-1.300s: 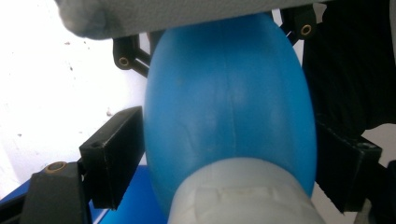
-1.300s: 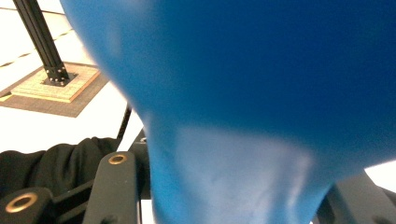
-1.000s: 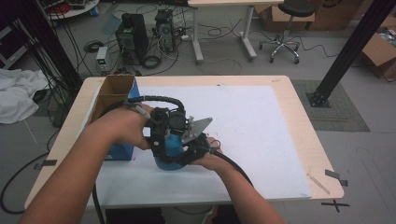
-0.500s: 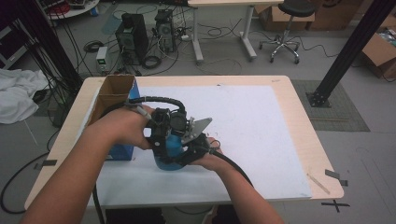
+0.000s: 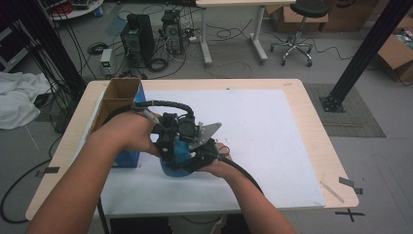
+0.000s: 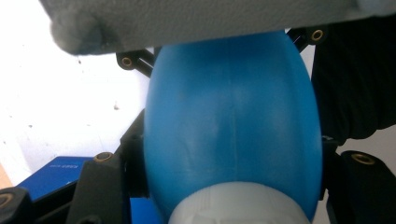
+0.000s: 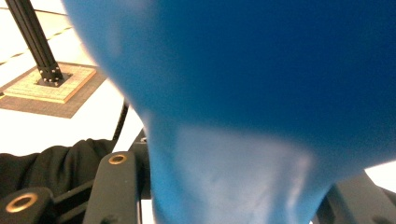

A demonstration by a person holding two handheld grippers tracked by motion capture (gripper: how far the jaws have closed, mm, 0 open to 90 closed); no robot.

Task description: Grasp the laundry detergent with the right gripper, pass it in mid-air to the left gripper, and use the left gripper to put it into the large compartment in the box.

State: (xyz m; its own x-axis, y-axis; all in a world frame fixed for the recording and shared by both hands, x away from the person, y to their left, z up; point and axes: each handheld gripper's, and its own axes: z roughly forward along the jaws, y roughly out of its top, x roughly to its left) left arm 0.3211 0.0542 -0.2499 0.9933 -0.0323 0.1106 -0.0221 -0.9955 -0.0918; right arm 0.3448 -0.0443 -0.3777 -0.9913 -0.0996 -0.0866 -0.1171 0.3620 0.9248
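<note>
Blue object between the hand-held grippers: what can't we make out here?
- Blue object: full shape; hands and grippers cover it in the high view, edges crop it in both gripper views.
- Cardboard box: contents, its wall hides them.
- Left hand-held gripper: fingertips, hidden behind the object.

In the high view the blue bulb (image 5: 176, 157) was mostly covered by both hands and the two grippers, so its full shape and where it met the white mat (image 5: 272, 146) could not be told. In the right gripper view the bulb was blurred and cut off at the top and right edges. The blue box (image 5: 127, 157) lay largely behind the left forearm.
</note>
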